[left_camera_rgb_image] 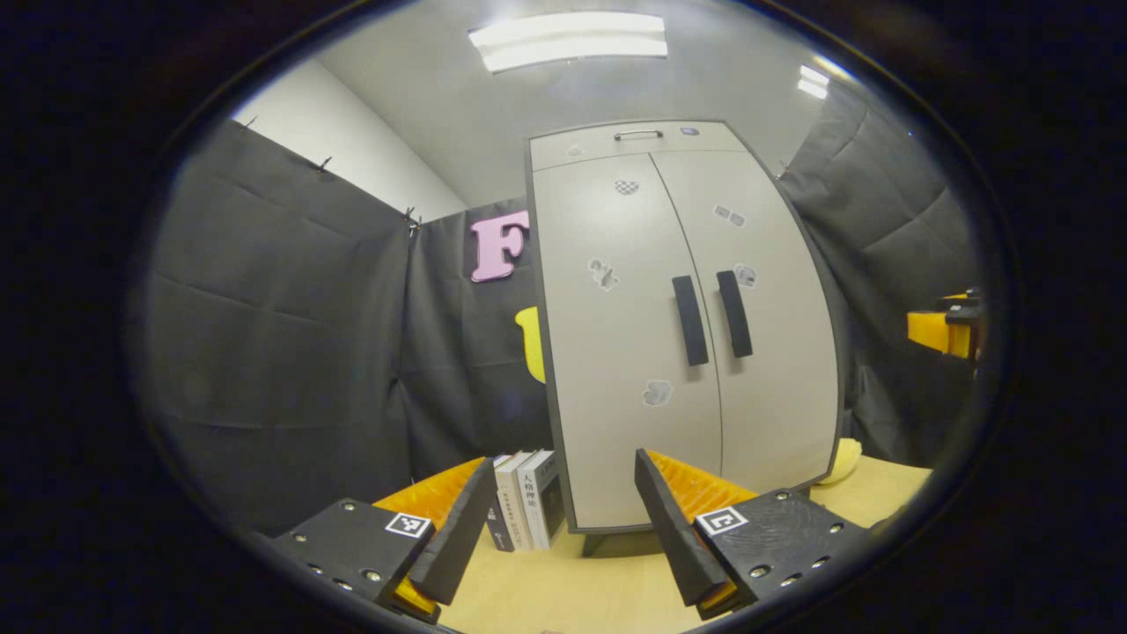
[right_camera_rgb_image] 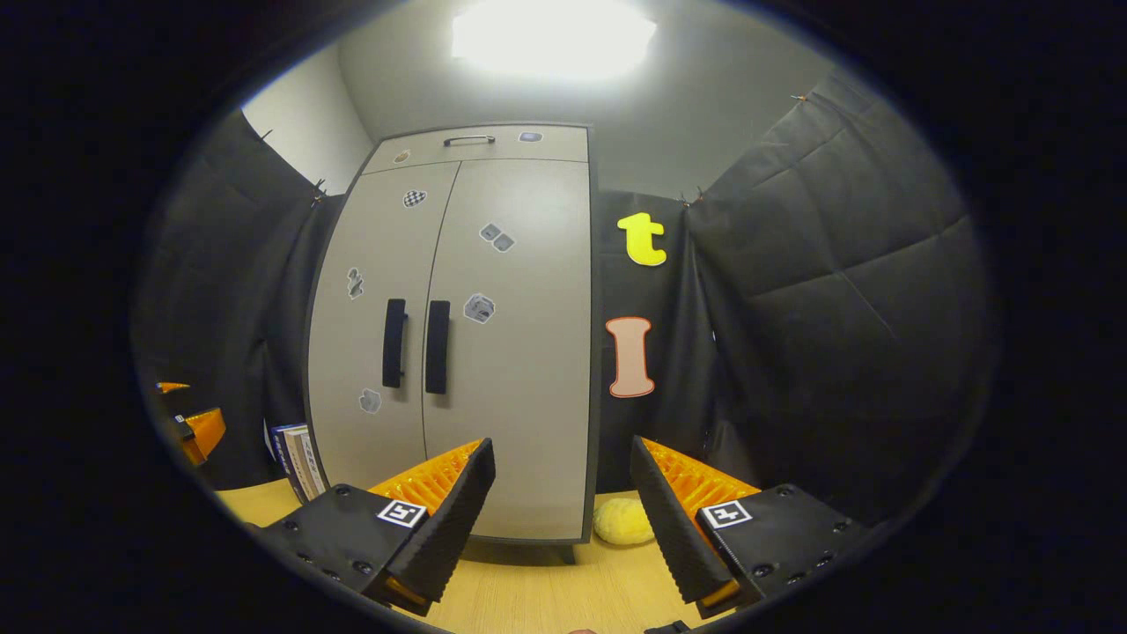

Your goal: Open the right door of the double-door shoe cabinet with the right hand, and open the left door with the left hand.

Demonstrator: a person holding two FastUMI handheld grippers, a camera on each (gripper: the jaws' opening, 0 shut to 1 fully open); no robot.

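Both doors of the cabinet (left_camera_rgb_image: 682,326) are closed; it stands at the back of the table (left_camera_rgb_image: 563,586), its two handles (left_camera_rgb_image: 711,317) side by side at the middle seam. Left gripper (left_camera_rgb_image: 563,519) and right gripper (right_camera_rgb_image: 562,519) hover short of it, jaws wide apart, holding nothing. Books (left_camera_rgb_image: 526,497) stand at the cabinet's left side, a yellow lump (right_camera_rgb_image: 622,521) at its right.
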